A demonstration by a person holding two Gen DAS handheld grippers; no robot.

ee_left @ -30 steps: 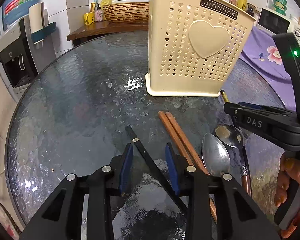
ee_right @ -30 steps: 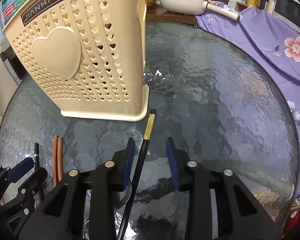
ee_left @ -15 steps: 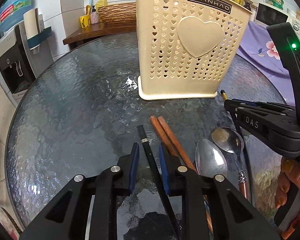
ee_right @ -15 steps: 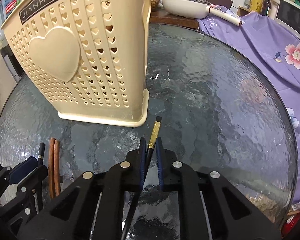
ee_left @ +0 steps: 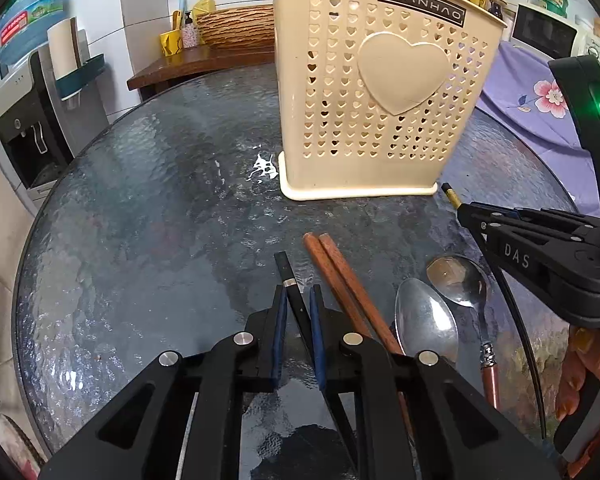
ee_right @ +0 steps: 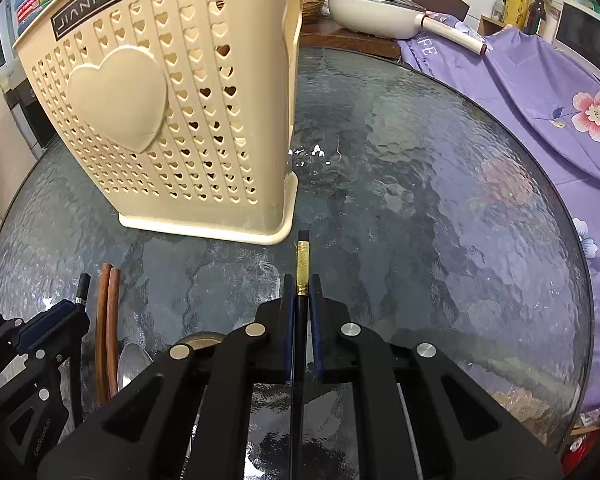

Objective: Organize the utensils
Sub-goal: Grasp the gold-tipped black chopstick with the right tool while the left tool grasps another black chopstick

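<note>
Round textured-glass table carries everything; its rim curves close behind both grippers, and the far half past the holder is bare glass. Cream perforated utensil holder stands upright mid-table, open at the top, base near the utensils. Right gripper: jaws clamped on a black chopstick with a gold band, tip pointing at the holder's base corner and just short of it. Left gripper: jaws drawn in tight around a black chopstick with a silver band; contact looks made on both pads, though a thin gap on the right side cannot be ruled out. Just beside it lie two brown wooden chopsticks, touching each other, then two metal spoons, bowls overlapping. Judgement: chopsticks are light, stiff, slim, and smooth on glass, so apt to roll or pivot in a pinch; hold near the banded thick end, as now. Lift needs to clear the holder's tall wall; room above appears open, but the two grippers sit near each other.
</note>
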